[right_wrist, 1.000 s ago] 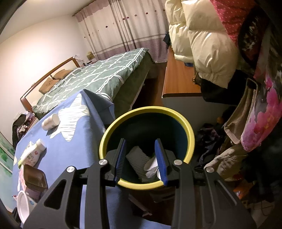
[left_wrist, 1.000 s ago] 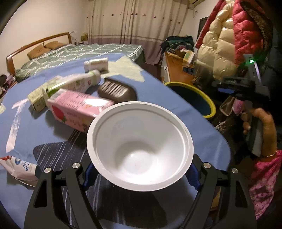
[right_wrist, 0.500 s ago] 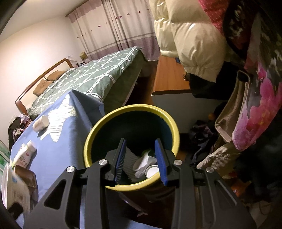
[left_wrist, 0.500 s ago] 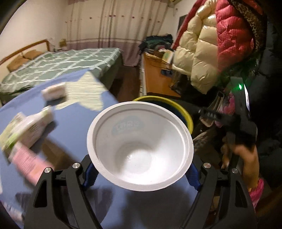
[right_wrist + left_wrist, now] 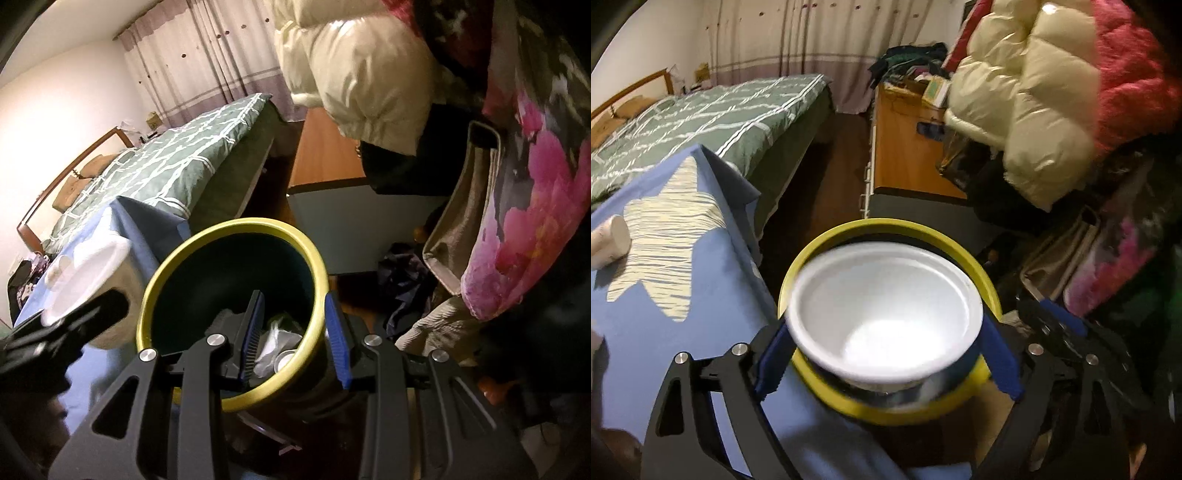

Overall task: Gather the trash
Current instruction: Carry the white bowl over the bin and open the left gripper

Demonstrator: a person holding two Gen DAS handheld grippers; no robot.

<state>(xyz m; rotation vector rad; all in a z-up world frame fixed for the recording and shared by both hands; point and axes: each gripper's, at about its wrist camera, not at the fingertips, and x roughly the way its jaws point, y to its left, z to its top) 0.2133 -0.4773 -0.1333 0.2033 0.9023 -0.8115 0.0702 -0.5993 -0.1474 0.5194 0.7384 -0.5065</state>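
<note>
Over the mouth of the yellow-rimmed bin (image 5: pixel 975 269) I have the white bowl (image 5: pixel 886 314) sitting between my left tongs (image 5: pixel 886 354), and their jaws are opening as I write; the blue pads look to be just clearing the bowl's rim on both sides, so I judge the release is under way rather than finished. The bowl hangs above the near half of the opening, mouth up and tipped slightly toward me. To do this well I would hold the left hand steady and let the jaws finish widening before I pull back, so the bowl falls straight down instead of catching the near rim and tipping onto the blue-clothed bench (image 5: pixel 665 332). It nearly fills the opening as I see it, so centring matters: a nudge away from me would give more margin.

My right tongs (image 5: pixel 293 332) straddle the bin's rim (image 5: pixel 236 225) on the right side, jaws part-way apart with one pad inside and one outside; I cannot tell whether they press on the wall or only bracket it. Either way I would keep them put, clear of the falling bowl. Crumpled white rubbish (image 5: pixel 273 339) already lies at the bottom, so the bowl should land softly. A small white bottle (image 5: pixel 609 243) is left on the bench for later.
</note>
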